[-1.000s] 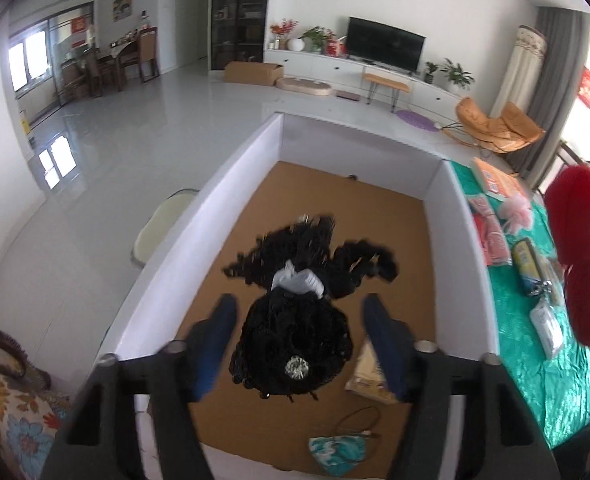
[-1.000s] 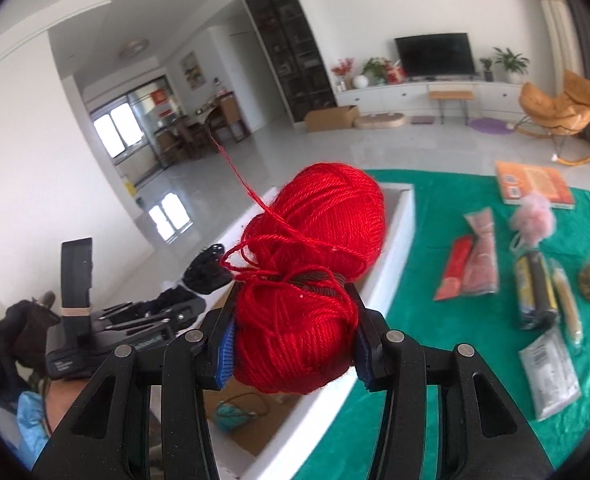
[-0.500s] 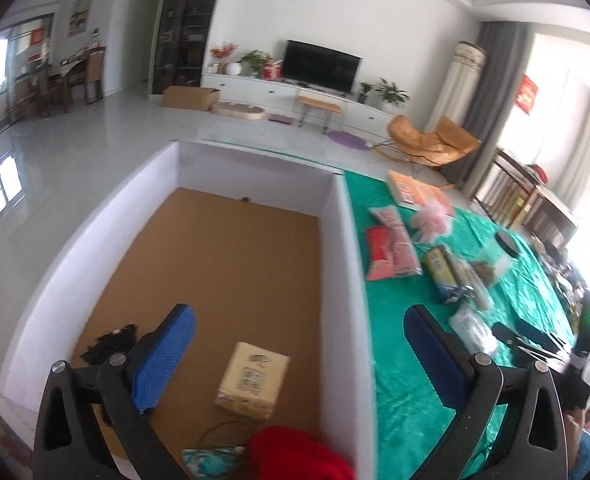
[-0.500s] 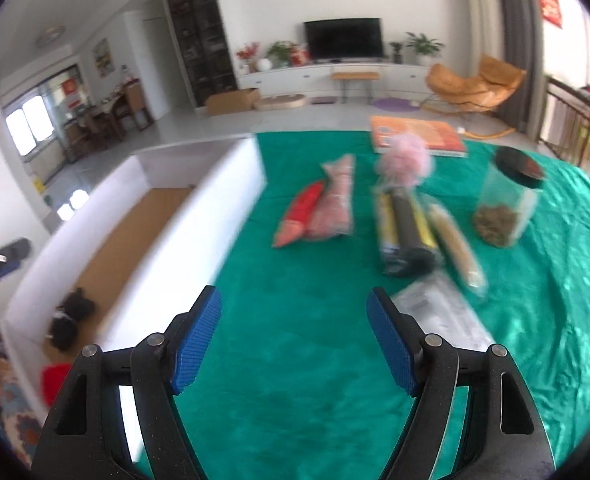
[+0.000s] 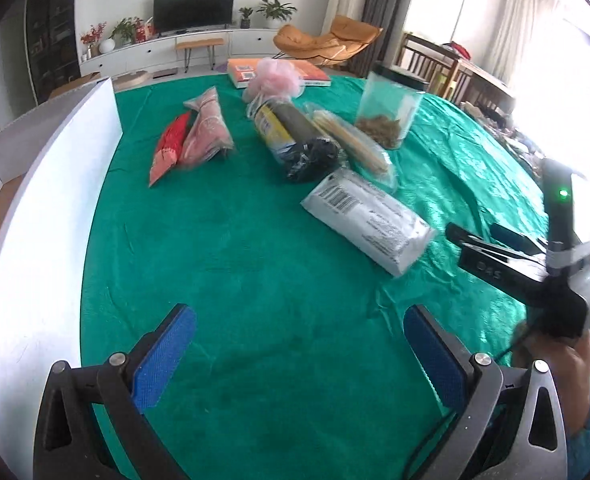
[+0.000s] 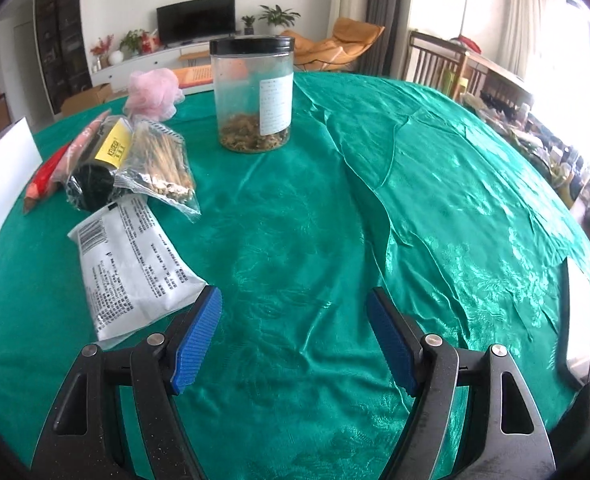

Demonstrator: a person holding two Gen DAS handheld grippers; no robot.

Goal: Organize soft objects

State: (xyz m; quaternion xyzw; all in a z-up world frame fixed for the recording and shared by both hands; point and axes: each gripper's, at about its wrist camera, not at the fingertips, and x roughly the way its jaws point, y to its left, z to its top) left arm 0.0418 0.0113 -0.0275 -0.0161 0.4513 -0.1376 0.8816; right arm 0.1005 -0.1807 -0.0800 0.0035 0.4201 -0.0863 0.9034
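- Left gripper (image 5: 295,352): blue-padded jaws spread wide with nothing between them, over bare green satin tablecloth (image 5: 235,264) near the table's front edge. The jaws have just been opening.
- Right gripper (image 6: 293,340): jaws spread and empty, just been opening too, hanging over the cloth; its left pad sits just beside the near corner of the white printed plastic pouch (image 6: 131,268). Whether they touch cannot be told.
- White printed plastic pouch: lies flat, nearest of the goods. Judged light, yielding and slippery; take it across the narrow middle, not by the sealed ends.
- White-walled box (image 5: 43,216): stands along the table's left edge and is probably where the soft things go.
- Dark wrapped roll with yellow label (image 5: 295,140) and clear bag of pale sticks (image 5: 351,140): side by side behind the pouch, touching. The sticks are probably brittle.
- Pink patterned packet (image 5: 209,132) and red packet (image 5: 169,146): toward the box wall, touching.
- Clear plastic jar with black lid (image 6: 253,94): upright, rigid, not a soft item.
- Pink mesh bath puff (image 5: 277,80): toward the far edge. Very light and springy; pinch its centre deeply.
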